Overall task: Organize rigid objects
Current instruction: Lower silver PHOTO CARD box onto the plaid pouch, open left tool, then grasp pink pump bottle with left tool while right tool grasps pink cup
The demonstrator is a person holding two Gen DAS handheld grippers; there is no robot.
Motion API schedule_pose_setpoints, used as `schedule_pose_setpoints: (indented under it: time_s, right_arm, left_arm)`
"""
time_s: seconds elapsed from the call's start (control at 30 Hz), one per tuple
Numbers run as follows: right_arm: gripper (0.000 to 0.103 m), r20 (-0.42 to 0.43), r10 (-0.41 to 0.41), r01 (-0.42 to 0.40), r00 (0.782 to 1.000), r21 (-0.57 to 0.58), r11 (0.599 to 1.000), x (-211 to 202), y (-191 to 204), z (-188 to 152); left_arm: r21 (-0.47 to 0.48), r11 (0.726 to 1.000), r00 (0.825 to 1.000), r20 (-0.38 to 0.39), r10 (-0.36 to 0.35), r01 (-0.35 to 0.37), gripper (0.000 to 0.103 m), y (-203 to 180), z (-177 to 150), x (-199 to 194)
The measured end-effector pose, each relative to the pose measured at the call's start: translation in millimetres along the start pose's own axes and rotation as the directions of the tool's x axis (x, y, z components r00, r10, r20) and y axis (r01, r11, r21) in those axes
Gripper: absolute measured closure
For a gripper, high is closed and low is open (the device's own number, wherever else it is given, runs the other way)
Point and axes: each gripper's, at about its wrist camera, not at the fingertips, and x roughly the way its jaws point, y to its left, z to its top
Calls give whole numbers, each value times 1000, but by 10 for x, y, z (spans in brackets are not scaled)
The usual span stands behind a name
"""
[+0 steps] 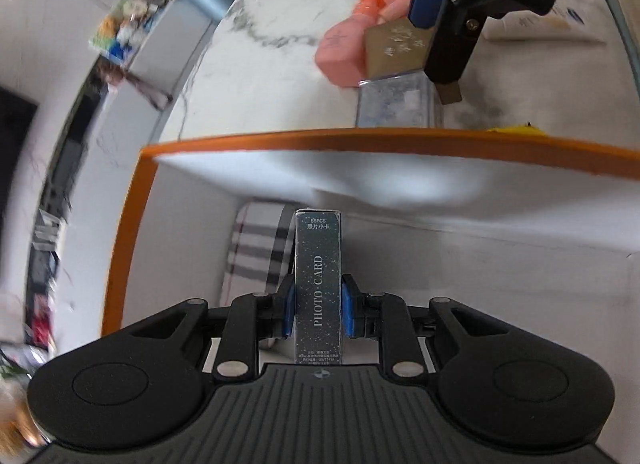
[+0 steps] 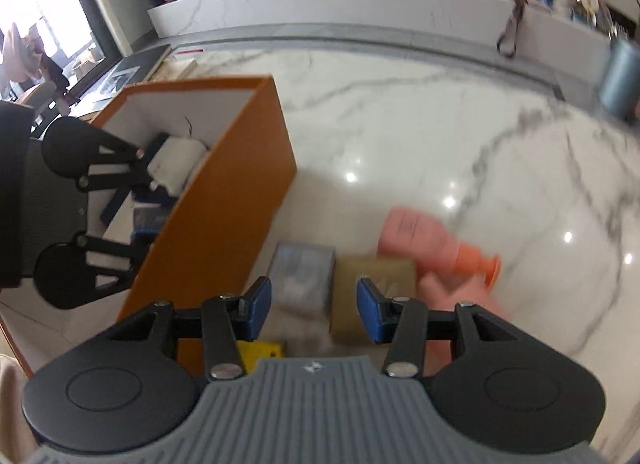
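between the left claw (image 1: 318,304)'s pads, a photo card box (image 1: 318,288) is pinched upright, ready to slot inside the orange box (image 1: 132,199); ahead of the right claw (image 2: 314,306), jaws wide and empty, lies a tan box (image 2: 372,284).

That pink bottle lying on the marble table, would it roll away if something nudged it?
Probably yes: the pink bottle lies on its side on glossy marble, so it could roll or slide. The flared orange cap might swing it in an arc. It looks rigid plastic.

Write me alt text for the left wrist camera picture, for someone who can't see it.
The left gripper clamps a dark box labelled PHOTO CARD over the open orange-rimmed box. Beyond the rim, on the marble counter, the right gripper hangs above a tan box and a pink bottle.
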Motion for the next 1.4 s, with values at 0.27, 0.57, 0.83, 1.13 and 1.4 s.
schedule_pose_setpoints:
  time_s: [0.27,0.57,0.83,1.13,1.4]
  right_arm:
    - [54,-32,25,-23,999,82,996,233,131,-193]
    - [54,-71,43,-34,997,115,993,295,244,-357]
    - [53,-92,15,-7,996,93,996,331,288,-409]
    - [53,-103,6,6,995,116,993,353,219,-462]
    - [53,-70,-2,14,998,169,986,109,28,-560]
  left_arm:
    - [-79,996,997,-62,-37,32,43,-42,-20,-24]
    - [-358,934,993,-104,-59,18,44,71,-170,-54]
    - [-509,861,992,-97,-76,16,68,269,-233,-16]
    - [-583,812,989,-117,-95,9,69,298,-272,-144]
    - [-659,752,996,-50,-71,20,69,294,-76,-755]
